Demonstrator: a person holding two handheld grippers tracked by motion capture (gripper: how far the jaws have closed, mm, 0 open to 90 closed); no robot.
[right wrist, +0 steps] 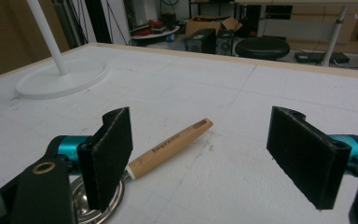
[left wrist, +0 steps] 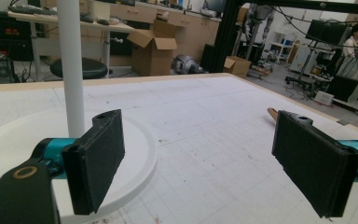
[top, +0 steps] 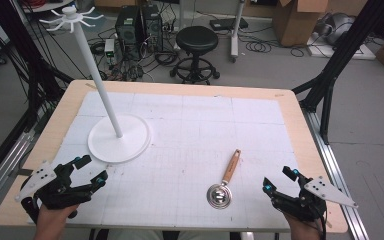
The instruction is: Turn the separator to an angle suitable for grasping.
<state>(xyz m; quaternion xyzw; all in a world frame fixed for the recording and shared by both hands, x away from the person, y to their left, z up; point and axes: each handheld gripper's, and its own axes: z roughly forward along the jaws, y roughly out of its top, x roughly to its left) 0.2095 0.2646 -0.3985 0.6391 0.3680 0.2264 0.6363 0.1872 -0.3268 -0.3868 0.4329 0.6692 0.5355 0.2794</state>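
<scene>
Both claws rest near the table's [top: 300, 130] front edge, each held in a hand. Left claw [top: 87, 170] sits at the front left corner with its jaws spread wide and nothing between them; it lies just beside the round white base of the stand [top: 119, 138], whose thin pole leans up and away to a ring of hooks at the top. Right claw [top: 280, 180] sits at the front right corner, jaws also spread wide and empty, pointing toward the middle of the table.

A ladle [top: 224, 181] lies flat on the white gridded mat between the two claws, nearer the right one. Its shiny metal bowl is toward the front edge, and its wooden handle runs away from the person, angled slightly right. Bowl and right claw are near each other but apart; nothing touches the ladle.

From the right gripper view, the ladle [right wrist: 168, 145] lies low and to the left: its bowl sits partly behind the left-hand jaw, and the handle slants up into the open gap between the jaws, lying on the mat ahead of them. The stand [right wrist: 63, 77] is farther off at upper left.

From the left gripper view, the stand [left wrist: 72, 65] rises just behind the left-hand jaw, and the tip of the ladle's handle peeks over the right-hand jaw.
</scene>
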